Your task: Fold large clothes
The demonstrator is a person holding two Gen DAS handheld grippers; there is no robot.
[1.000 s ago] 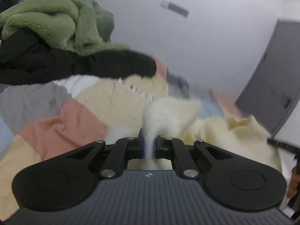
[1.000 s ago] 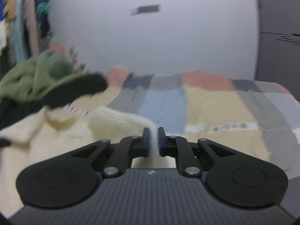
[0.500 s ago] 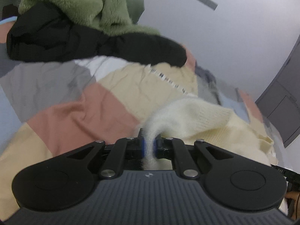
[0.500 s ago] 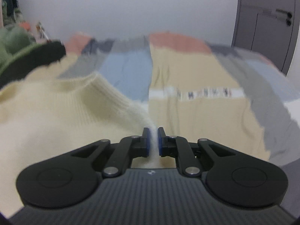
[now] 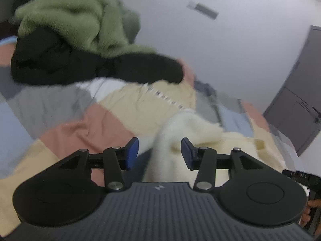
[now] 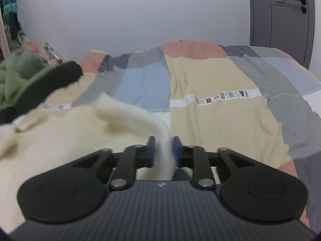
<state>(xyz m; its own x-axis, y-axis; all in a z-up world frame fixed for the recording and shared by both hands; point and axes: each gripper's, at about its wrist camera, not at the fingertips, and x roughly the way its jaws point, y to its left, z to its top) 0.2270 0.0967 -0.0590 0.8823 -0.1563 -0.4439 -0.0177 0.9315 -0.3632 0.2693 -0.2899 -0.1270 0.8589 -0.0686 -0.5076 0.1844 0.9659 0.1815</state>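
Now cream sweater [image 5: 180, 128] on the patchwork bed [image 6: 210, 120], left gripper [image 5: 159, 152] jaws just opened, apart, knit loose between them, right gripper [image 6: 163, 150] jaws opening, knit between, contact unclear.

Both wrist cameras are sitting low and close over the bed [image 5: 66, 124] [image 6: 210, 80], looking forward and slightly down toward its far wall. Both are sharing the cream sweater [image 5: 200, 126] [image 6: 60, 140] and the dark clothes pile [image 5: 60, 64] [image 6: 40, 84].

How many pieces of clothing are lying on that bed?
3 that I can make out: a cream sweater nearest the grippers, and a black garment with a fuzzy green garment heaped on it at the far side. More may be hidden.
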